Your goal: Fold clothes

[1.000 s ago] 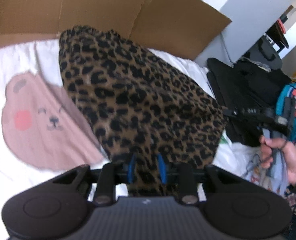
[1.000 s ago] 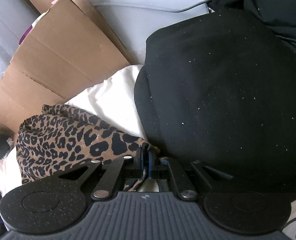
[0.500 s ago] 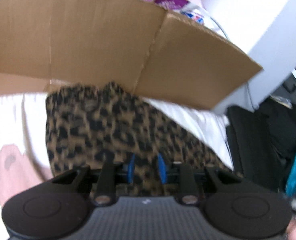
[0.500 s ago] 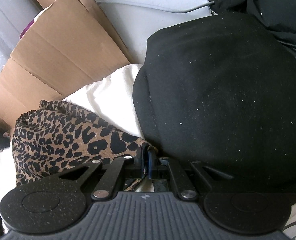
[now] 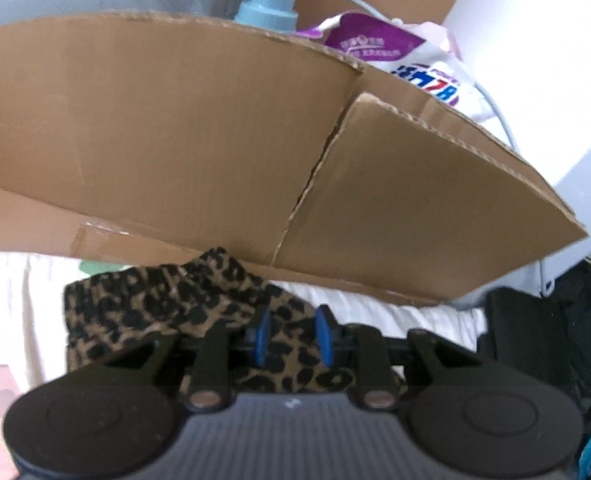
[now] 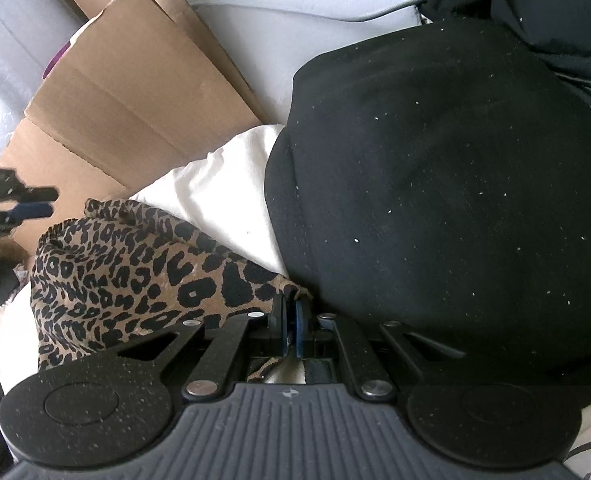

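Cardboard (image 5: pixel 199 128) filled most of your left wrist view as two flaps meeting at a torn seam, their lower edge standing behind the garment; what sat behind them was cut off, showing only a pale blue bottle cap (image 5: pixel 269 2) and part of a purple-and-white bag (image 5: pixel 395 50). In your right wrist view a black garment (image 6: pixel 455 184) covered the right half, its far edges out of frame. One leopard-print garment (image 6: pixel 135 264) lay on the white bedding (image 6: pixel 223 188), next to the black one and in front of the cardboard; its lower part was hidden under both gripper bodies. Your right gripper (image 6: pixel 291 322) was clamped on a corner of that leopard cloth, blue pads pressed together with fabric pinched between them. Your left gripper (image 5: pixel 291 338) had its two blue pads standing apart, with leopard cloth showing between and beneath them; whether the pads gripped it could not be told, as the view was blurred. The left gripper's tips (image 6: pixel 27 204) also appeared at the left edge of the right view, above the cloth and blurred.
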